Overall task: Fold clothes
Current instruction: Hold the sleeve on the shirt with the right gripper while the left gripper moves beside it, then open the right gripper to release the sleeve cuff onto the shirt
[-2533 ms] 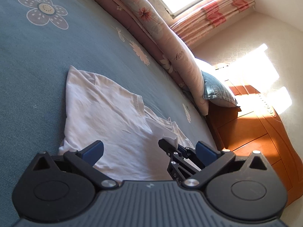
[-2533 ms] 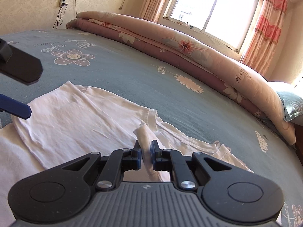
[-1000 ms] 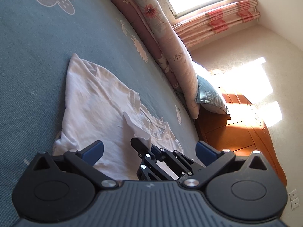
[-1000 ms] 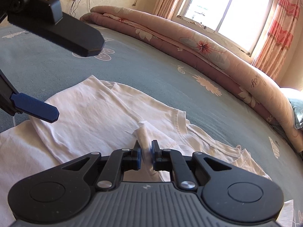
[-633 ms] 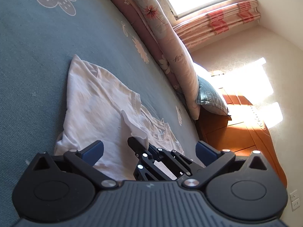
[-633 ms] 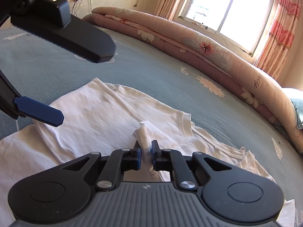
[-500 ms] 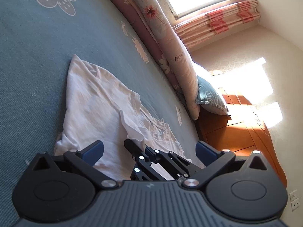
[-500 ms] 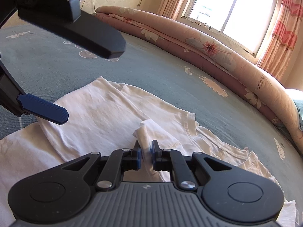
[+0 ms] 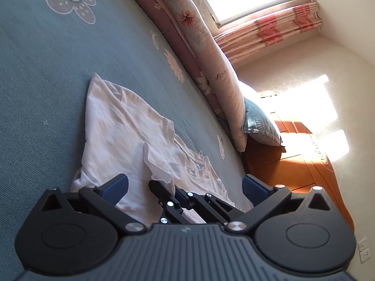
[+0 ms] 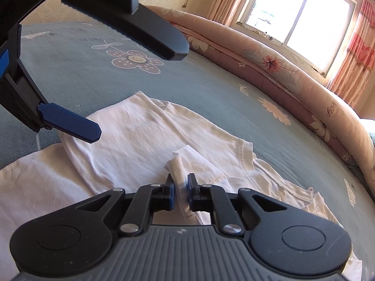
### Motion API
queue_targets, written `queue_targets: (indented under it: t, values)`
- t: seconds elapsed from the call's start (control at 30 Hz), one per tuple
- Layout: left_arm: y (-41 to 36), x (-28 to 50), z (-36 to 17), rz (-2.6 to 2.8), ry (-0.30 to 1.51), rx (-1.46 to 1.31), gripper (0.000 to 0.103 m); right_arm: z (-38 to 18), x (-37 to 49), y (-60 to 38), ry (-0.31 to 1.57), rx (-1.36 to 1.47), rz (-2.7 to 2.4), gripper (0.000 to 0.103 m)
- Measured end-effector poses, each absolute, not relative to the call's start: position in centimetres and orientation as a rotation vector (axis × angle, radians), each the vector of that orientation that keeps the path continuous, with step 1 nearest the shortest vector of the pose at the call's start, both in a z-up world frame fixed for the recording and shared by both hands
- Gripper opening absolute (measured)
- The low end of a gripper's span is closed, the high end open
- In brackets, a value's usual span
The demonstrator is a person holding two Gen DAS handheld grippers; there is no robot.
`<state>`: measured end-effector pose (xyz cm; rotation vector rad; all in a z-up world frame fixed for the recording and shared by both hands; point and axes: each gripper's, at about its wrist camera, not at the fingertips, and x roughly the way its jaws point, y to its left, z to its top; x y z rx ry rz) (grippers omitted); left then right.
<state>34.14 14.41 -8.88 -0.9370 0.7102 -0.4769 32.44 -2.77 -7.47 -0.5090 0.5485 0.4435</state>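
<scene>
A white cotton T-shirt (image 10: 145, 145) is seen spread, partly folded over on itself, on the blue-green flower-printed bedspread (image 10: 211, 89), well in from the bed's far edge. A broad band of bare bedspread is left between the shirt and the long pink floral rolled quilt (image 10: 269, 63) that runs along that far edge. More open bedspread is shown beyond the shirt's pointed far corner in the left wrist view.

The right gripper (image 10: 180, 190) is closed on a raised pinch of the T-shirt's cloth, which is clamped between its narrow blue pads. The left gripper (image 9: 185, 185) is held wide open above the shirt with nothing between its blue pads; the right gripper's black linkage is seen crossing the gap between them.

A sunlit window (image 10: 295, 9) with pink-and-red striped curtains (image 10: 356, 53) is set behind the quilt. A blue-grey patterned pillow (image 9: 260, 126) is seen at the headboard end of the bed, against an orange wooden headboard (image 9: 304, 164), with cream walls beyond.

Since half a second ago, the left gripper's fingers are shown reaching further across the right wrist view, and the pinched cloth is seen slightly further left in the left wrist view. The grip on the cloth is unchanged.
</scene>
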Motion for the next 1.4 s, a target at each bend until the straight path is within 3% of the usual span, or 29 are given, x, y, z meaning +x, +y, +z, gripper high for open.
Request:
queue_targets:
  t: [0.77, 1.03, 1.17, 1.4]
  values:
    - [16.5, 34.1, -8.6, -0.443, 0.666, -0.979, 0.102, -7.7, 32.2, -1.8, 0.552, -0.53, 0.457, 0.014]
    - [16.6, 34.1, -8.5, -0.441, 0.662, -0.979, 0.102, -7.0, 31.6, -1.5, 0.558, -0.506, 0.495, 0.019]
    - [16.5, 34.0, -8.5, -0.443, 0.661, -0.97, 0.102, -6.2, 30.9, -1.9, 0.584, -0.448, 0.539, 0.03]
    - [16.4, 33.9, -8.3, -0.446, 0.659, -0.953, 0.102, -4.3, 27.9, -3.6, 0.603, -0.426, 0.581, 0.038]
